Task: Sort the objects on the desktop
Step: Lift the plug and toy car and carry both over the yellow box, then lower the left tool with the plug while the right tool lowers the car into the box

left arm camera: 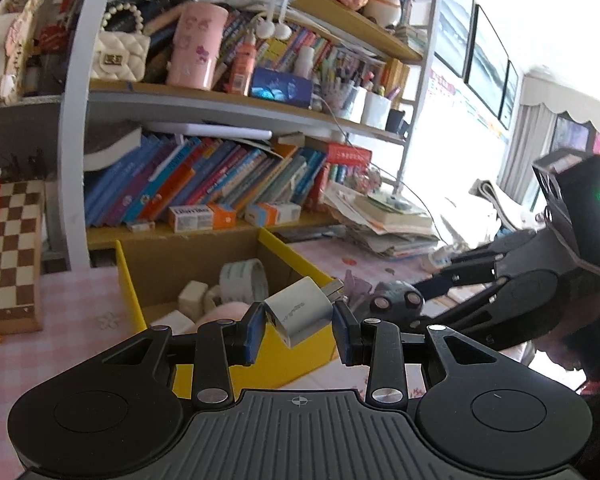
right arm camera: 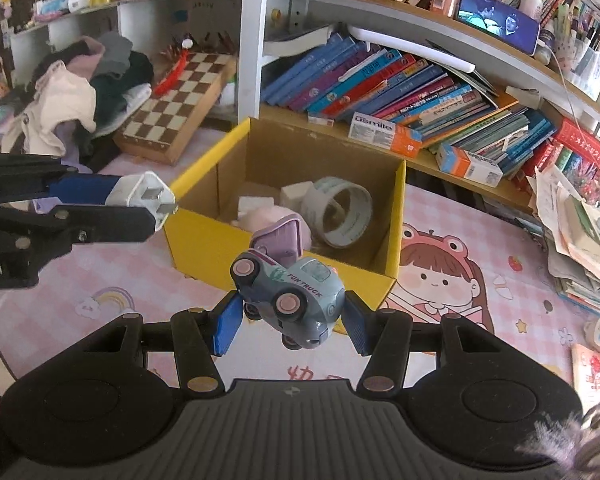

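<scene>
Toy truck (right arm camera: 290,298), pink tablecloth (right arm camera: 500,240), crowded bookshelf (right arm camera: 420,92)

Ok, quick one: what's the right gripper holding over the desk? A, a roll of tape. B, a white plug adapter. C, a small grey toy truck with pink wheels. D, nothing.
C: the right gripper has its blue pads pressed on the toy truck, while the plug adapter sits in the left gripper.

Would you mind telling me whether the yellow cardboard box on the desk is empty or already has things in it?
Not empty. The right wrist view shows the open-topped yellow box holding a tape roll, white blocks and something pink.
</scene>
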`<state>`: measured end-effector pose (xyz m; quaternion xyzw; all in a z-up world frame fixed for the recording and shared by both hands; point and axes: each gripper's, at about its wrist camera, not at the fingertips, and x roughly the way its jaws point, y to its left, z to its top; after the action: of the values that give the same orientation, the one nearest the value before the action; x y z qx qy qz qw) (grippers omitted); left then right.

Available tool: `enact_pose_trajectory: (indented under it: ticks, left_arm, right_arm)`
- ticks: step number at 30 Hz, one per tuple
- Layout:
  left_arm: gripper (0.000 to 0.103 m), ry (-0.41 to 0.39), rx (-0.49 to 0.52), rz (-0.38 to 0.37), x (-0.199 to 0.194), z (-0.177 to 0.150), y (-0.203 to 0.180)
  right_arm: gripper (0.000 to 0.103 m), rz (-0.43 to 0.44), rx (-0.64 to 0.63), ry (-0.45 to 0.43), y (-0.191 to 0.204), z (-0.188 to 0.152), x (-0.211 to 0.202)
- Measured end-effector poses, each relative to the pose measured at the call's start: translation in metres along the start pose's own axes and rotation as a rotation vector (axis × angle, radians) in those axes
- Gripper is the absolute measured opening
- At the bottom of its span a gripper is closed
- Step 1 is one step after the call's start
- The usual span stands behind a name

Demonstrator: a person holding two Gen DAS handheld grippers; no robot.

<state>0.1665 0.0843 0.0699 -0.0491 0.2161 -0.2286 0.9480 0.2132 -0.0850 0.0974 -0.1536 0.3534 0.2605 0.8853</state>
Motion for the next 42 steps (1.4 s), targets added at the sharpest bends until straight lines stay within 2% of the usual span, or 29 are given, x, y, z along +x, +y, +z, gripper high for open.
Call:
enact_pose_trajectory:
  ticks: [12, 20, 28, 42]
  left_arm:
    - [0.034, -0.061, 0.017, 0.004, 0.007, 0.028, 0.002]
    - [0.034, -0.073, 0.011, 0.09, 0.01, 0.026, -0.008]
    - [0.034, -0.07, 0.046, 0.148, 0.013, 0.029, -0.014]
    - [0.034, -0.065, 0.061, 0.181, 0.026, 0.031, -0.004]
  right_arm:
    - [0.052, -0.034, 0.013, -0.014, -0.019, -0.003, -0.023]
    - [0.052, 0.021, -0.024, -0.054, -0.037, -0.002, -0.031]
    - [0.052, 0.065, -0.016, -0.149, -0.052, 0.007, -0.027]
    - [0.052, 0.075, -0.064, -0.167, -0.064, 0.04, -0.006]
